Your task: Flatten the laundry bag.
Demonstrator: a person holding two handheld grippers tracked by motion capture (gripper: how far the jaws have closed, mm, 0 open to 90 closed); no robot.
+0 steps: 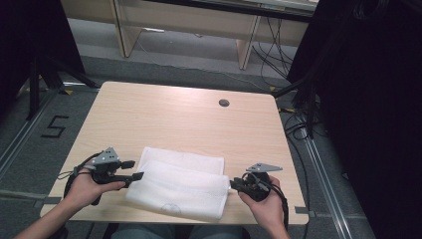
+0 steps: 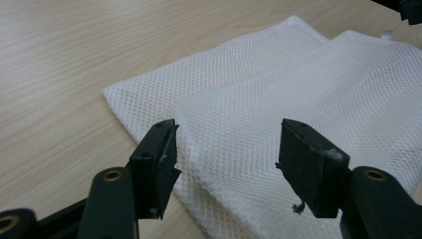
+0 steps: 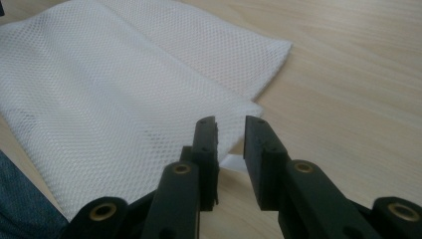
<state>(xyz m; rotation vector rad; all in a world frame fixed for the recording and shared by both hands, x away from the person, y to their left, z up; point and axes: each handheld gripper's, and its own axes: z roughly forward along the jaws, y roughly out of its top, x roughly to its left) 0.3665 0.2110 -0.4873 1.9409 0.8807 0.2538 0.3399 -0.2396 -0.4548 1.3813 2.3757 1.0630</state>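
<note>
One white mesh bag (image 1: 179, 186) lies folded on the counter (image 1: 164, 114). Two tongs: left tongs (image 1: 133, 169) at 9 o'clock, right tongs (image 1: 233, 185) at 3 o'clock, both released.

One white mesh laundry bag (image 1: 179, 183) – folded – on one counter (image 1: 164, 117); two tools – left (image 1: 135, 170), right (image 1: 232, 184).

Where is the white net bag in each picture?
High view: white net bag lies low in the middle, between both claws.
Left gripper view: it spreads across the middle and right.
Right gripper view: it covers the upper left.
Shared landmark: the wooden table.
</note>
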